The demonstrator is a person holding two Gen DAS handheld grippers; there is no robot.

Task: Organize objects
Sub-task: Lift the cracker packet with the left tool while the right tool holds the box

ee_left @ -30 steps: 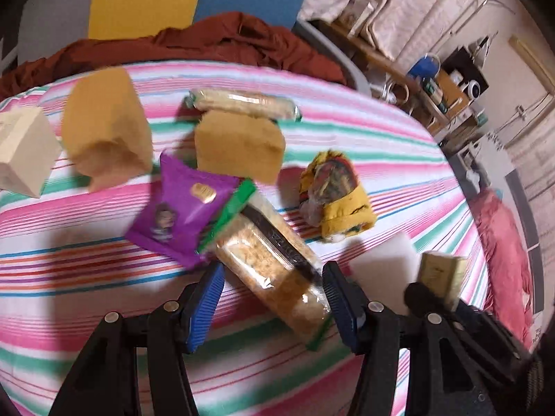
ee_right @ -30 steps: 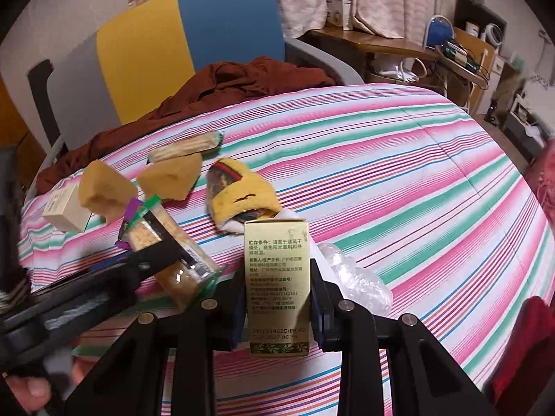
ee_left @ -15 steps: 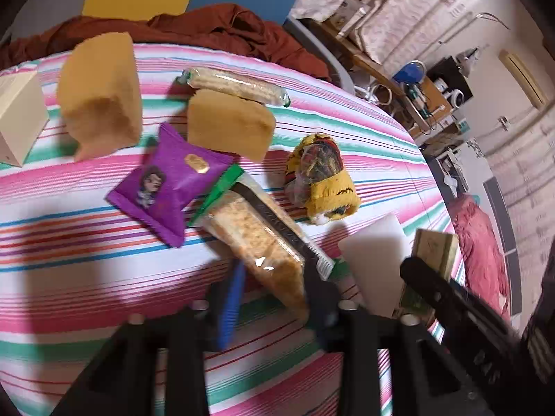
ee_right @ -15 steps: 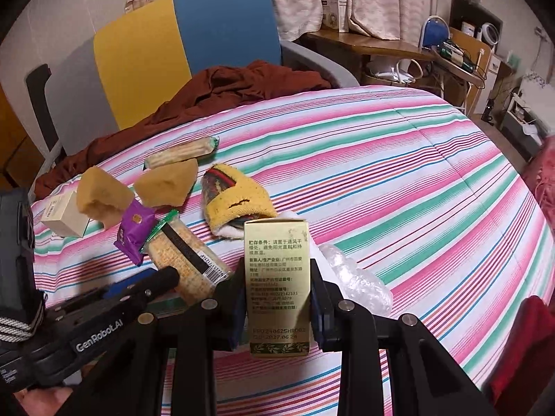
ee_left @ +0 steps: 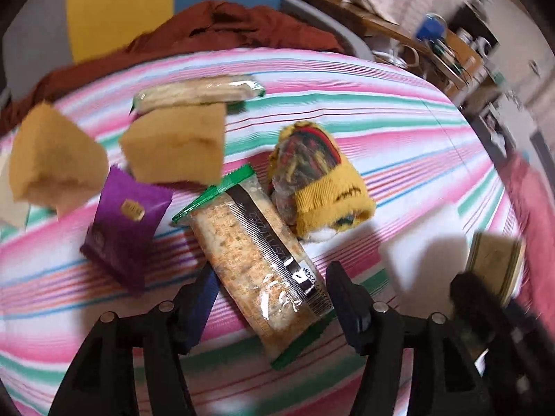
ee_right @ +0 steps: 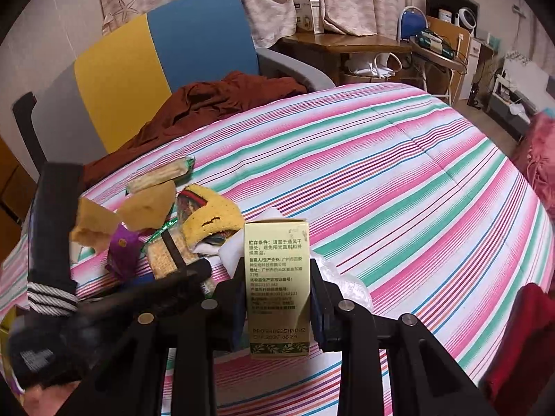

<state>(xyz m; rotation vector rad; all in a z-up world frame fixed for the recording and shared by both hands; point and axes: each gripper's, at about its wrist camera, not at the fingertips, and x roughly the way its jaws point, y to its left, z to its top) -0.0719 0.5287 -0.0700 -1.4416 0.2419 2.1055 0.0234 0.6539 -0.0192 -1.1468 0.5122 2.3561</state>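
Note:
A clear cracker packet with green ends (ee_left: pixel 249 242) lies on the striped bedspread (ee_left: pixel 399 131). My left gripper (ee_left: pixel 271 272) straddles its near end. The jaws are opening, with the packet between them and the pads off its sides. The right wrist view shows the same packet (ee_right: pixel 166 253) behind the left gripper's dark fingers (ee_right: pixel 187 274). My right gripper (ee_right: pixel 277 277) is shut on an upright yellow-green box (ee_right: pixel 277 242) with printed text, held above the bedspread. That box (ee_left: pixel 492 260) appears blurred at the right of the left wrist view.
Two tan sponges (ee_left: pixel 177 142) (ee_left: pixel 52 166), a purple sachet (ee_left: pixel 125 228), a long biscuit packet (ee_left: pixel 197 92) and a yellow knitted roll (ee_left: pixel 319 176) lie beyond the crackers. A white pad (ee_left: pixel 426 260) and clear plastic (ee_right: pixel 340 277) sit near the box. A rust cloth (ee_right: pixel 215 100) and chair stand behind.
The left gripper narrowed around the cracker packet, then spread wide again while shifting over it. The right gripper kept still with the box.

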